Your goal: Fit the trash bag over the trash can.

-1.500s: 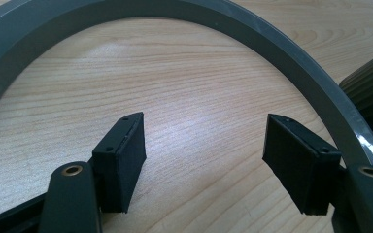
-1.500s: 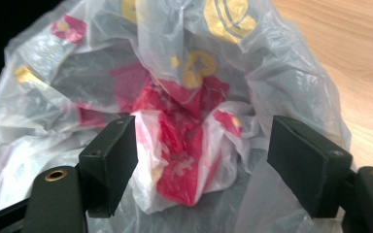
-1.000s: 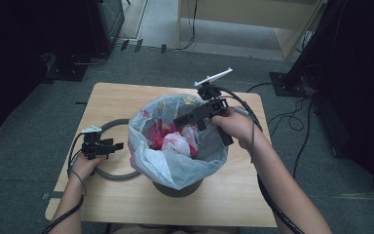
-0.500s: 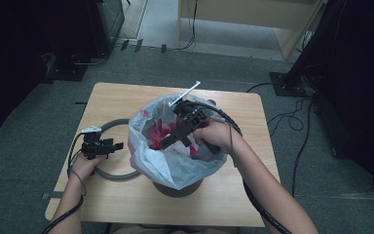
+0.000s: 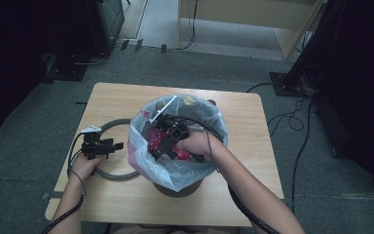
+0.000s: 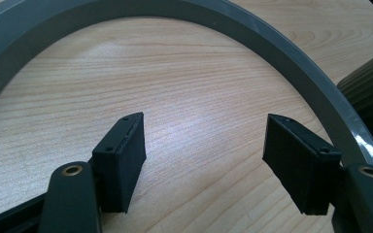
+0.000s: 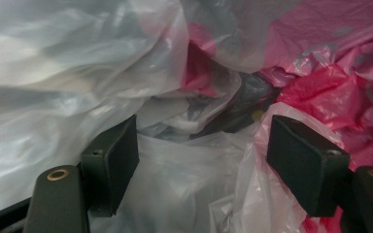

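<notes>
Right gripper view looks straight down into the bin: the right tongs [image 7: 201, 165] stand wide apart with nothing pinched between them, their black pads poised over the crumpled clear plastic [image 7: 175, 194] and, to one side, the pink bags [image 7: 330, 92] stuffed inside. Held open like this and pointed into the rubbish, they look set either to press the contents down or to pick a fold of plastic (which of the two I cannot tell).

In the high view the right tongs [image 5: 161, 146] sit inside the mouth of the bin [image 5: 177, 187], which stands near the middle of the bench [image 5: 253, 126], its clear liner [image 5: 141, 141] folded over the rim so the bag stays open for the hand. The left tongs [image 5: 111, 145] rest beside the bin on the bench, also open and gripping nothing; in the left gripper view their pads [image 6: 121, 160] hover just above the wood inside the curve of the grey ring [image 6: 252, 43], probably parked there until the ring is wanted for clamping the liner.

Against the earlier pictures, the right hand has come in from the far right rim and dropped lower into the bag, its white-tipped top now leaning over the rubbish. The left hand and the ring have stayed put.
</notes>
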Demonstrator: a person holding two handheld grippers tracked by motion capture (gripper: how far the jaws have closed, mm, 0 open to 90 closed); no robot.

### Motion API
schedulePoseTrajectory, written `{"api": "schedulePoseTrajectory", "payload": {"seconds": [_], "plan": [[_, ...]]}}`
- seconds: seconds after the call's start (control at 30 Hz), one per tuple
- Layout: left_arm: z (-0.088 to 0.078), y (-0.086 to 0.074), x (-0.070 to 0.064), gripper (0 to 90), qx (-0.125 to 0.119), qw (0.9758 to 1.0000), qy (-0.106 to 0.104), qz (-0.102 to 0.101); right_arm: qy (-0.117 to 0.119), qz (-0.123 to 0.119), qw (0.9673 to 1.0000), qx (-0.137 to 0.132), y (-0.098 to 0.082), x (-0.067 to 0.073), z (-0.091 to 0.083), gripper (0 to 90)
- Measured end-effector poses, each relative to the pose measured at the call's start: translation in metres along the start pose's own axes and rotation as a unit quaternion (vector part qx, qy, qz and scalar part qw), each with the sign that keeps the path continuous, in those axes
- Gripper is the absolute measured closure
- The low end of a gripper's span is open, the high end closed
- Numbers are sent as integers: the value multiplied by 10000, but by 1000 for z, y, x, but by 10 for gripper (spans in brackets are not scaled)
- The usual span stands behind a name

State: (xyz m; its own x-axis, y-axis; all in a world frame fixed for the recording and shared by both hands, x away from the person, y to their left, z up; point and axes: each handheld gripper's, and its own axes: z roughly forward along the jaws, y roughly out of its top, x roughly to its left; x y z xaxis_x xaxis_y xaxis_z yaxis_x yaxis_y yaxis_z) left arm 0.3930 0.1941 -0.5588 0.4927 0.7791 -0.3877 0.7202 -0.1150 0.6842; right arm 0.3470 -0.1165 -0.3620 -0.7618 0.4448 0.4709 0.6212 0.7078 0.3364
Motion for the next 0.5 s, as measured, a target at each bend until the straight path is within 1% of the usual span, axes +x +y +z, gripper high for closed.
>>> {"api": "schedulePoseTrajectory", "payload": {"seconds": [0.03,0.13,0.23,0.3,0.4,0.5], "plan": [[0,0,0,322,3,10000,1,3,-8,4,10000,-5,0,-1,3,276],[0,0,0,322,2,10000,0,-2,77,-2,10000,-25,0,-6,8,279],[1,0,0,322,3,10000,6,8,131,165,9997,-113,-1,-11,16,278],[1,0,0,322,-6,10000,10,3,157,192,9995,-194,-2,-13,21,276],[1,0,-1,322,-9,10000,16,5,99,153,9995,-257,-1,-17,25,261],[1,0,-1,321,-7,10000,15,9,-64,334,9990,-306,-1,-22,31,263]]}}
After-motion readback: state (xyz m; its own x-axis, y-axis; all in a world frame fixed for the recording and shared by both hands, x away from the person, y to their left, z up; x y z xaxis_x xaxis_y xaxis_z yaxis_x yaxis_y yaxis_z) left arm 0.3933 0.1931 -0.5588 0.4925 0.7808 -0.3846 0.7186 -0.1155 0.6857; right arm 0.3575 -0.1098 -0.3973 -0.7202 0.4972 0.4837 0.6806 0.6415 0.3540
